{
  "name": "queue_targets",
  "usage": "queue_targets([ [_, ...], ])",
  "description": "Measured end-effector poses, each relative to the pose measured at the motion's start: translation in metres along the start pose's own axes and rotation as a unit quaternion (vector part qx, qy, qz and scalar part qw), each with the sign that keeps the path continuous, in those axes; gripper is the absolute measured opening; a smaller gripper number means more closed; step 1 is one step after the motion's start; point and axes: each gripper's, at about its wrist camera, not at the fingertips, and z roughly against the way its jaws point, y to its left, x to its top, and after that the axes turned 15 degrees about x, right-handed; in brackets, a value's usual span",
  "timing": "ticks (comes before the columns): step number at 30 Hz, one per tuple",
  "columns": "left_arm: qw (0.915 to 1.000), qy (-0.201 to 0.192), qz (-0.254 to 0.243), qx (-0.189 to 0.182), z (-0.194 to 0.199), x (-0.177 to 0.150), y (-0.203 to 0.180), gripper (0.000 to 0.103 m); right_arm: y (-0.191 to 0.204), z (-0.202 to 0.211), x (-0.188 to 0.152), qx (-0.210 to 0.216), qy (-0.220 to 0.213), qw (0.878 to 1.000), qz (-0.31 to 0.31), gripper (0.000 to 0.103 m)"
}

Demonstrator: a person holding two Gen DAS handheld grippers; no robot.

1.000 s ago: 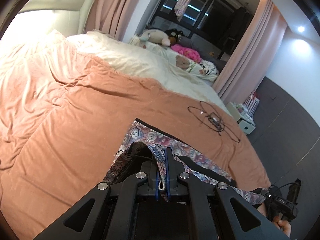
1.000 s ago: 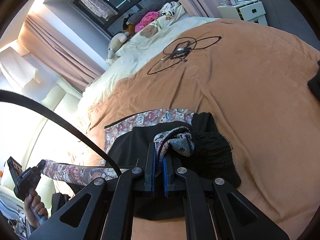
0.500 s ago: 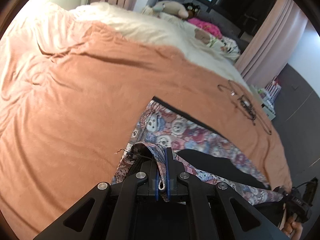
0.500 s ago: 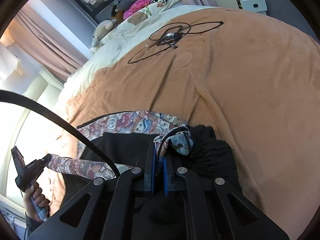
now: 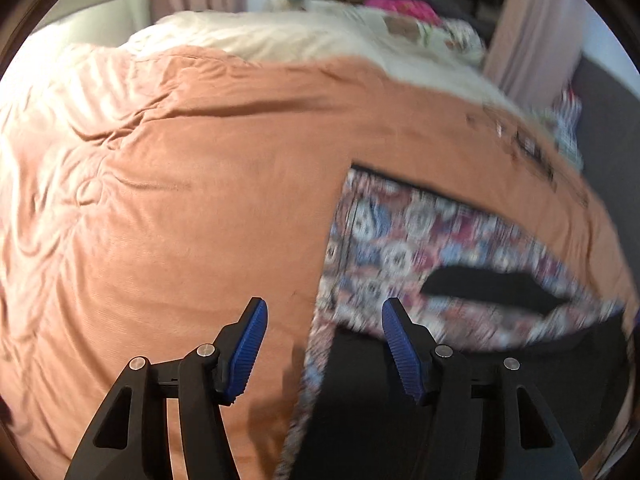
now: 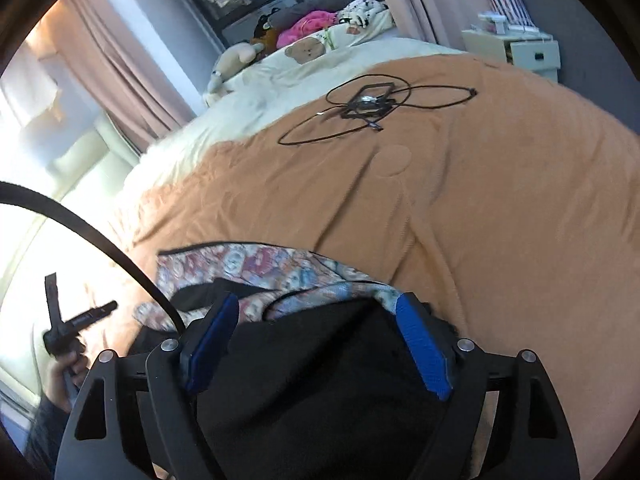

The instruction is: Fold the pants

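The pants (image 5: 404, 236), printed with bears and lined in black, lie folded on the orange blanket (image 5: 192, 216). My left gripper (image 5: 324, 302) hovers just over their near left edge. Its jaws are opening, and the blue pads (image 5: 250, 344) touch no cloth. In the right wrist view the pants (image 6: 260, 264) lie under my right gripper (image 6: 318, 298). Its jaws are opening too, wide apart over the black lining (image 6: 320, 380), with the patterned hem just past the tips. The left gripper (image 6: 80, 316) shows at the far left, held by a hand (image 6: 60, 364).
A coiled black cable (image 6: 368, 108) lies on the blanket beyond the pants. Cream bedding (image 6: 280, 76) with soft toys (image 6: 236, 56) fills the head of the bed. A white nightstand (image 6: 528, 52) stands at the right. A black cord (image 6: 80, 224) arcs across the left.
Both grippers were shut on folds of the pants and now stand open, the cloth dropped flat onto the bed. The left gripper has come down closer to the blanket.
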Motion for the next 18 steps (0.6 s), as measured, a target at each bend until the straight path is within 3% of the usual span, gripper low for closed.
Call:
queue_targets([
  [7,0.9951,0.027,-0.095,0.006,-0.016,-0.018,-0.025,0.062,0.003,0.005,-0.007,-0.074,0.044,0.996,0.033,0.080],
  [13,0.9865,0.046,-0.154,0.032,-0.043,-0.018,-0.049,0.062,-0.008,-0.023,0.000,-0.093,0.091,0.991,0.035,0.080],
  [18,0.9866,0.024,-0.158,0.034,-0.052,0.002,-0.059,0.062,-0.016,-0.044,0.006,-0.093,0.117,0.988,0.030,0.080],
])
